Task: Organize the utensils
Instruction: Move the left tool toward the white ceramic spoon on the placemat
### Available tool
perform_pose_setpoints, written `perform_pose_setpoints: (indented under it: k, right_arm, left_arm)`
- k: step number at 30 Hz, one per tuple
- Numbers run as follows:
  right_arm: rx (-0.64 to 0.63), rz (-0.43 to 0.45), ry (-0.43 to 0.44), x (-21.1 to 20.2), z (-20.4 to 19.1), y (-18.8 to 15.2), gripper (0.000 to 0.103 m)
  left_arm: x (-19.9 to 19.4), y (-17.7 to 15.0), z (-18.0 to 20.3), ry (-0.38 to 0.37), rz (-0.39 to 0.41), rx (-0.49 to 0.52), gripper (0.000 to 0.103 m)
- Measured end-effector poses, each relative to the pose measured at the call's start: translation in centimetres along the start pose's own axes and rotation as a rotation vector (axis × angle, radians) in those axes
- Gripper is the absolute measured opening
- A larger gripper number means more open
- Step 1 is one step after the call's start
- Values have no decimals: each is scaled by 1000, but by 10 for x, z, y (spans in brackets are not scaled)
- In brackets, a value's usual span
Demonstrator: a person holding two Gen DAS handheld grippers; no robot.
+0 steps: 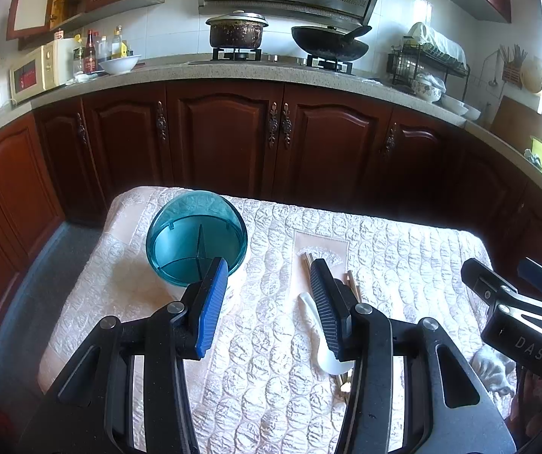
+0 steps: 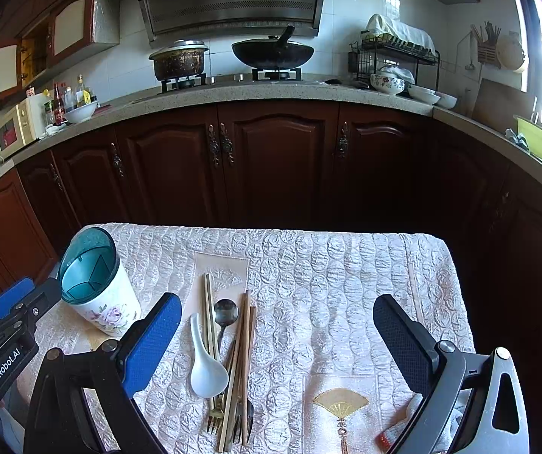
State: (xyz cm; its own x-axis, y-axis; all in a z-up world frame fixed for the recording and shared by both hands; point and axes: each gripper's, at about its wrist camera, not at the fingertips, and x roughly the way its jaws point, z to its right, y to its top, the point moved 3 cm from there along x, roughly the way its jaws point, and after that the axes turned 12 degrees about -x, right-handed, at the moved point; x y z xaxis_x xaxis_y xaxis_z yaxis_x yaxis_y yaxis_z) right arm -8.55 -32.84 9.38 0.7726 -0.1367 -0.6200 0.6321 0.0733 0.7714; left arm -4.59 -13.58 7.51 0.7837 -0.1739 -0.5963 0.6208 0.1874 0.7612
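Observation:
A floral cup (image 2: 106, 312) with a teal divided insert (image 1: 195, 242) stands at the table's left. Beside it lies a heap of utensils: a white ceramic spoon (image 2: 204, 363), a metal spoon (image 2: 225, 312), wooden chopsticks (image 2: 246, 336) and forks (image 2: 214, 418). My left gripper (image 1: 269, 265) hovers open just right of the cup, nothing between its blue pads; its right finger hides part of the white spoon (image 1: 324, 355) and chopsticks (image 1: 351, 279). My right gripper (image 2: 276, 302) is wide open above the cloth, right of the heap, holding nothing. Each gripper shows at the edge of the other's view (image 1: 505, 270) (image 2: 28, 299).
The table wears a quilted cream cloth (image 2: 346, 272) with a fan motif (image 2: 341, 403). A red-and-white object (image 2: 388, 437) lies at its near right corner. Dark wooden cabinets (image 2: 278, 159) and a counter with pot, wok and dish rack stand beyond the far edge.

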Motion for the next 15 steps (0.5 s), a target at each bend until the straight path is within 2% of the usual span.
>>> perform_pose_setpoints:
  k: [15]
  right_arm:
    - [16,-20,5,8,5,-7,101]
  left_arm:
    - [7,-5,1,6,-16,2,45]
